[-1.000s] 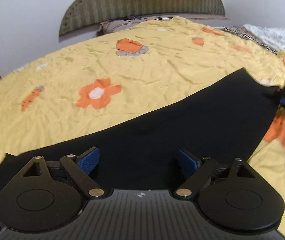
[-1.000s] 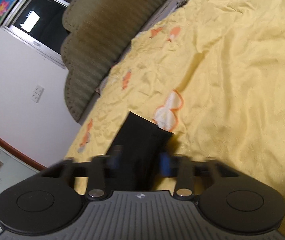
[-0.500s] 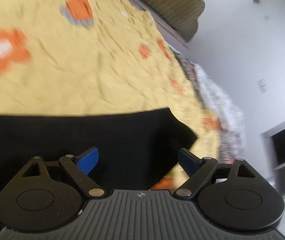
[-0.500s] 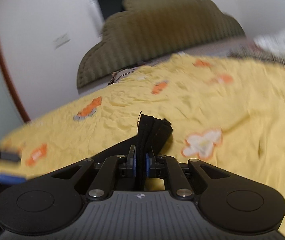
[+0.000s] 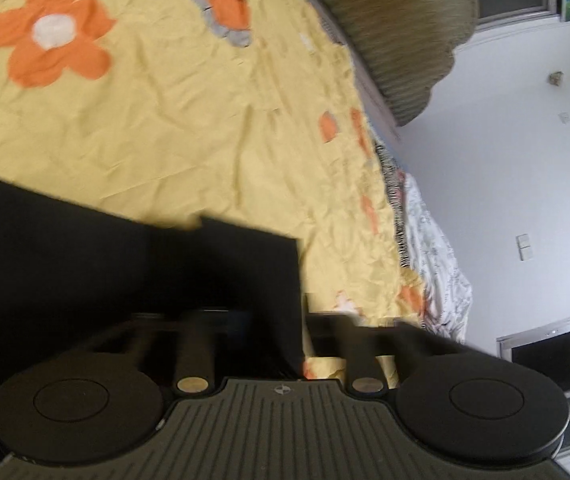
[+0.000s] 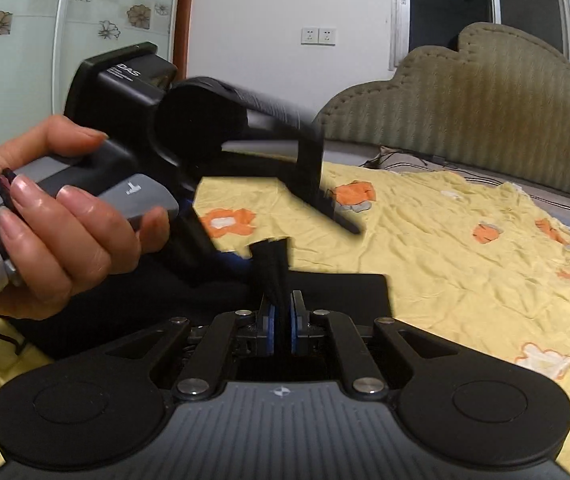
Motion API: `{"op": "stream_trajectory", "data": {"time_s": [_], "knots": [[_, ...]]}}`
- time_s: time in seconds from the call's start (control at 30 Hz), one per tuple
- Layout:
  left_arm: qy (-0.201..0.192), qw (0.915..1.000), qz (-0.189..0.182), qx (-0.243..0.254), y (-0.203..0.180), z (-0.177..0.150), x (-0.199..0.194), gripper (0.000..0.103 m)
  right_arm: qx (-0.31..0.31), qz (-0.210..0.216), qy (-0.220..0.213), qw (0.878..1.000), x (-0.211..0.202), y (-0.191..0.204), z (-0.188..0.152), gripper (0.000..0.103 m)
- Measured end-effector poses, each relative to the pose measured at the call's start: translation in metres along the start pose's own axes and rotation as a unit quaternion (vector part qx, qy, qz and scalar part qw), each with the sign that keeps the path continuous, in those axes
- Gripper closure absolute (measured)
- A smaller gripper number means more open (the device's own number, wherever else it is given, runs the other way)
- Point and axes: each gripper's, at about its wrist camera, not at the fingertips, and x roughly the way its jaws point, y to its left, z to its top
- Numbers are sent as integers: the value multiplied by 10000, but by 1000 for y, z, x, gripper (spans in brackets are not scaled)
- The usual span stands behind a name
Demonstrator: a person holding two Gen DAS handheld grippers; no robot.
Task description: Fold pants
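Observation:
Black pants [image 5: 85, 264] lie on the yellow flowered bedspread [image 5: 165, 120]. In the left wrist view my left gripper [image 5: 273, 320] is blurred by motion, its fingers spread on either side of the pants' edge; its pads do not show clearly. In the right wrist view my right gripper [image 6: 281, 320] is shut on a bunched fold of the black pants [image 6: 273, 268], with more black cloth [image 6: 341, 292] lying flat beneath. The left gripper's body [image 6: 205, 128], held by a hand [image 6: 57, 232], is just above and left of the right gripper.
A padded olive headboard [image 6: 485, 112] stands at the back of the bed. A white patterned cover [image 5: 437, 264] lies at the bed's far side. White walls, sockets [image 6: 319, 36] and a dark window [image 6: 449, 12] are behind.
Both grippers have swung round, and the left one now sits close above the right. The right gripper stays shut on the pants. The left fingers were clearly open; they are now blurred.

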Motion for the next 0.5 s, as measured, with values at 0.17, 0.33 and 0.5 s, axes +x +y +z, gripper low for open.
{"op": "stream_trajectory", "data": {"time_s": [0.17, 0.33, 0.5], "knots": [[-334, 9974, 398, 497, -1, -6, -25, 98, 62, 116, 51, 9999, 1, 10, 2, 97], [-919, 9756, 1362, 1453, -13, -27, -66, 98, -63, 539, 34, 9985, 5, 34, 8, 97], [-1138, 9556, 2110, 1715, 3, -36, -101, 98, -296, 1062, 104, 9938, 16, 72, 8, 96]]}}
